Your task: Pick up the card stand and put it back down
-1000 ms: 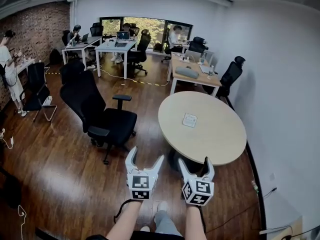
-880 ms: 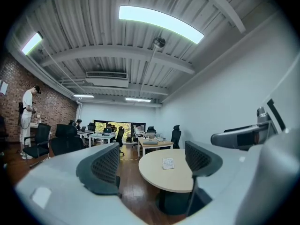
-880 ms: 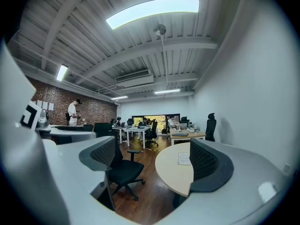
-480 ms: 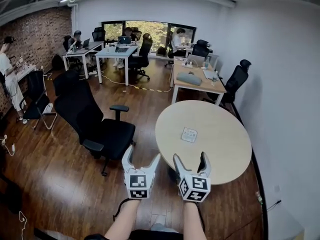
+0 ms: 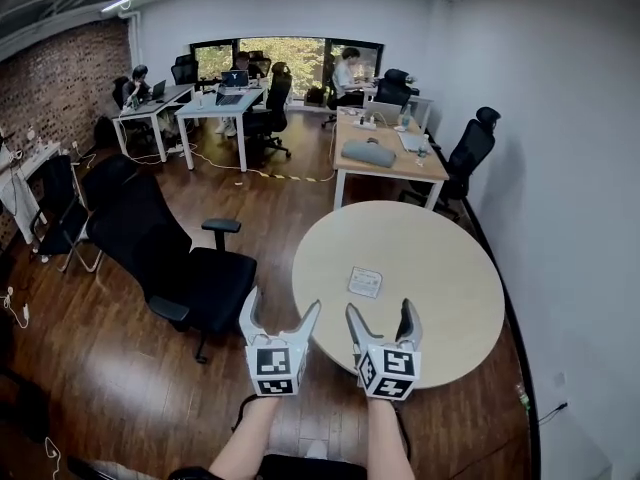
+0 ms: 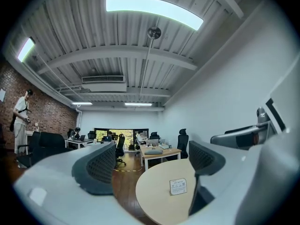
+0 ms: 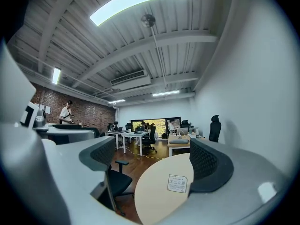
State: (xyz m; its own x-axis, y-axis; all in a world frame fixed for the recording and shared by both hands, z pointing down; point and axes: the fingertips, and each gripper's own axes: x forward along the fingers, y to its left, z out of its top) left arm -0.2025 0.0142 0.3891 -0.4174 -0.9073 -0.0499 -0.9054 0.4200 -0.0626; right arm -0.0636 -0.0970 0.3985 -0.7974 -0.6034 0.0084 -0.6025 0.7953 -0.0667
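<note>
A small white card stand (image 5: 365, 282) stands near the middle of the round beige table (image 5: 430, 253); it also shows as the card stand (image 6: 178, 186) and the card stand (image 7: 177, 183) in the two gripper views. My left gripper (image 5: 280, 319) hangs just short of the table's near-left edge, held level; its jaws have just been opening and are open with nothing between them. My right gripper (image 5: 382, 316) hovers over the table's near edge, also open and empty. The stand lies a short way ahead of both.
A black office chair (image 5: 170, 263) stands left of the table on the wooden floor. Another chair (image 5: 470, 148) and a desk (image 5: 385, 158) sit beyond the table. More desks with seated people (image 5: 240, 73) are at the far windows. A white wall runs close on the right.
Both grippers have moved forward toward the round table, which now sits closer and larger in the head view. The black chair has shifted left in the picture. The left jaws stand slightly wider.
</note>
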